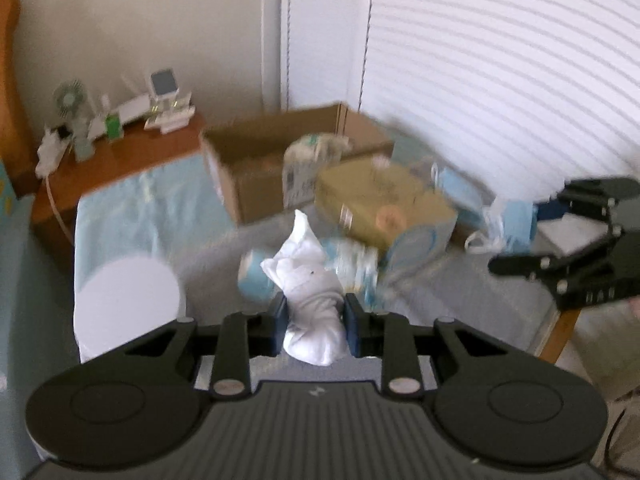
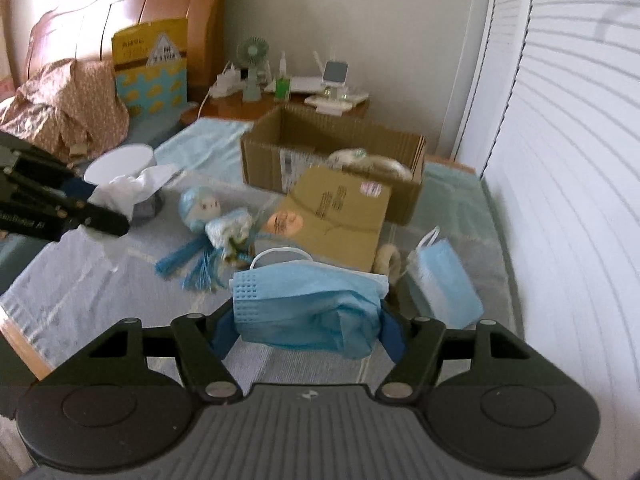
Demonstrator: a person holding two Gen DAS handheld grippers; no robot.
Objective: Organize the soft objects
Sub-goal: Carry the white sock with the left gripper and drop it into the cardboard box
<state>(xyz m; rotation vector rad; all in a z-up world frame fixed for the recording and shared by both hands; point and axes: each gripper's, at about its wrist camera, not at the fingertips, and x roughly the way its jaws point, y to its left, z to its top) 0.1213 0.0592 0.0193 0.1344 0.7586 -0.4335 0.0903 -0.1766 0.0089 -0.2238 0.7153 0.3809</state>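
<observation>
My left gripper [image 1: 314, 322] is shut on a bunched white cloth [image 1: 310, 292] and holds it above the bed; it also shows in the right wrist view [image 2: 128, 184]. My right gripper [image 2: 308, 320] is shut on a blue face mask [image 2: 308, 304], which hangs over its blue pads. In the left wrist view the right gripper [image 1: 532, 220] sits at the right with the mask [image 1: 516, 220] in it. A blue-haired doll [image 2: 208, 224] lies on the bed. A second blue mask [image 2: 444, 284] lies to the right.
An open cardboard box [image 2: 332, 140] stands at the back of the bed, with a flattened cardboard piece [image 2: 340, 216] leaning in front. A white round container [image 2: 120, 164] stands at the left. A wooden nightstand [image 2: 240, 106] holds a fan and small devices. Blinds line the right side.
</observation>
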